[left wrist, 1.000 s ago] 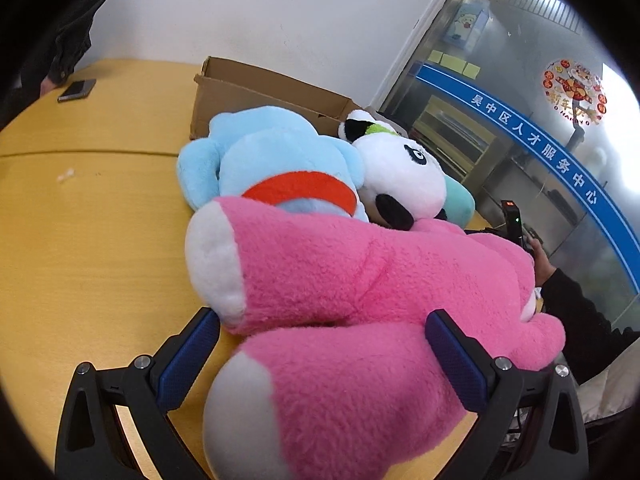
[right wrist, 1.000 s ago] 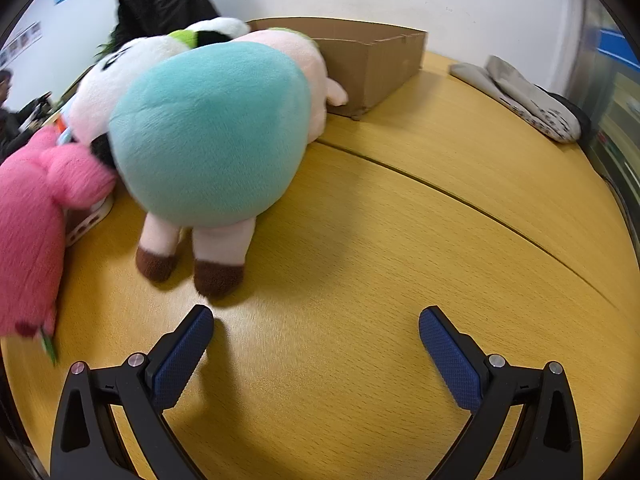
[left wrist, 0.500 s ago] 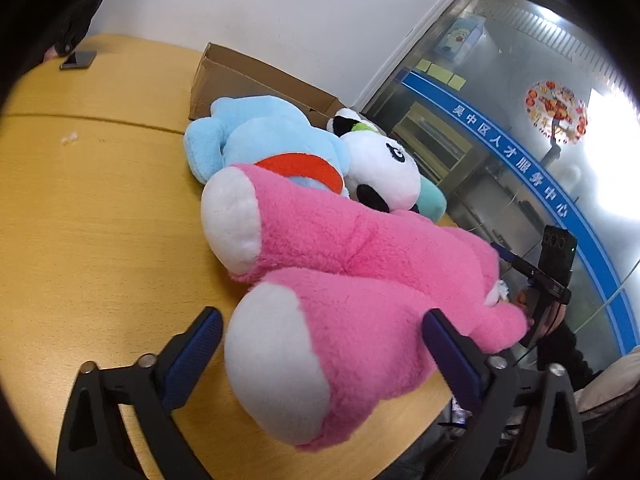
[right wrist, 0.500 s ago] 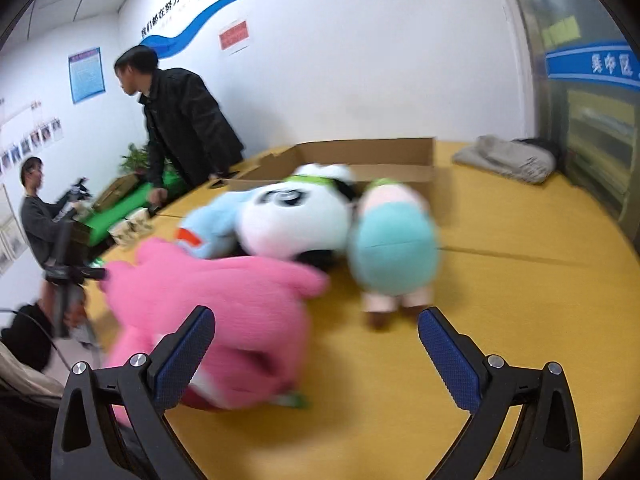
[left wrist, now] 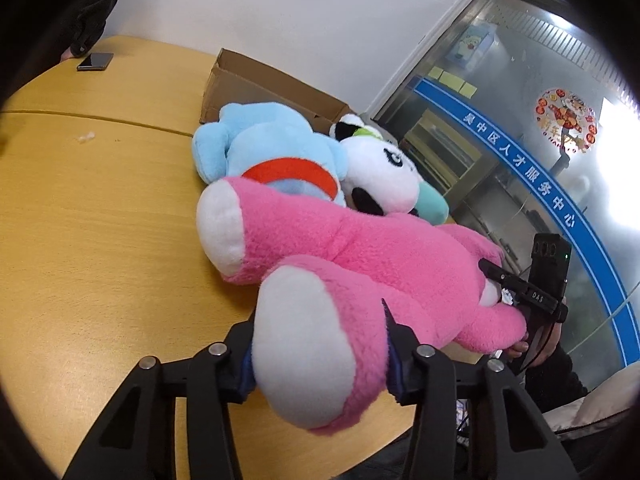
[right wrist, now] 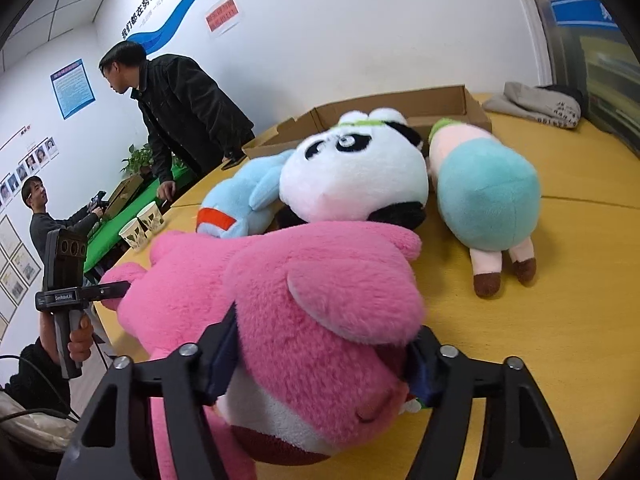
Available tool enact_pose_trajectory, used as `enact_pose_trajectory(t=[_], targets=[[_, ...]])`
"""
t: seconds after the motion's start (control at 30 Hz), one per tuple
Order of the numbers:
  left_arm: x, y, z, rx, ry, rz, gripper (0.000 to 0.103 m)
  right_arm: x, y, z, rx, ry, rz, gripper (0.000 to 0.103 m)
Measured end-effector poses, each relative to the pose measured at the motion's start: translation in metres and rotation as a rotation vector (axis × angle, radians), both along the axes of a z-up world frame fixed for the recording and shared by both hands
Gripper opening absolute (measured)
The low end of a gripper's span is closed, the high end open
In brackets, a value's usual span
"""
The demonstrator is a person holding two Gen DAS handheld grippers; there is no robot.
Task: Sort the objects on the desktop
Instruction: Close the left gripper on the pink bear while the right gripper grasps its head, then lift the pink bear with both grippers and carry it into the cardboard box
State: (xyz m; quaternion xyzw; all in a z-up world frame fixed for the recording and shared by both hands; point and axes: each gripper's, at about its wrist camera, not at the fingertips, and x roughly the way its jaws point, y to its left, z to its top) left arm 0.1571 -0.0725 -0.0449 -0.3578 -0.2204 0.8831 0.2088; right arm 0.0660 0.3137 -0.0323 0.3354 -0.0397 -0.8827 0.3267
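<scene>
Broad bare counter (left wrist: 100, 220) lies open left of the toys. Pink plush (left wrist: 360, 256) sprawls by its near edge; left gripper (left wrist: 320, 364), just closing, clamps a foot, right gripper (right wrist: 320, 360), just closing, clamps its head.

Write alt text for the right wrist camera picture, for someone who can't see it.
The right tongs, whose jaws have just been closing, clamp the head of a big pink plush toy lying on a yellow wooden table. Behind it lie a panda plush, a light blue plush and a teal plush, before an open cardboard box.
</scene>
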Motion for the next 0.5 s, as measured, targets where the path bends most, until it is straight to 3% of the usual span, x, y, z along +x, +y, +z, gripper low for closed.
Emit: enact_pose_trajectory(t=[0.1, 0.3, 0.5], targets=[[0.005, 0.006, 0.017, -0.002, 0.026, -0.011, 0.043, 0.012, 0.002, 0.018, -0.018, 0.050, -0.020, 0.068], [-0.015, 0.008, 0.082, 0.024, 0.154, -0.024, 0.043, 0.007, 0.010, 0.076, -0.078, 0.177, -0.048, 0.065], [-0.092, 0.003, 0.180, -0.053, 0.334, -0.030, 0.043, -0.050, -0.005, 0.148, -0.105, 0.358, -0.033, 0.064]])
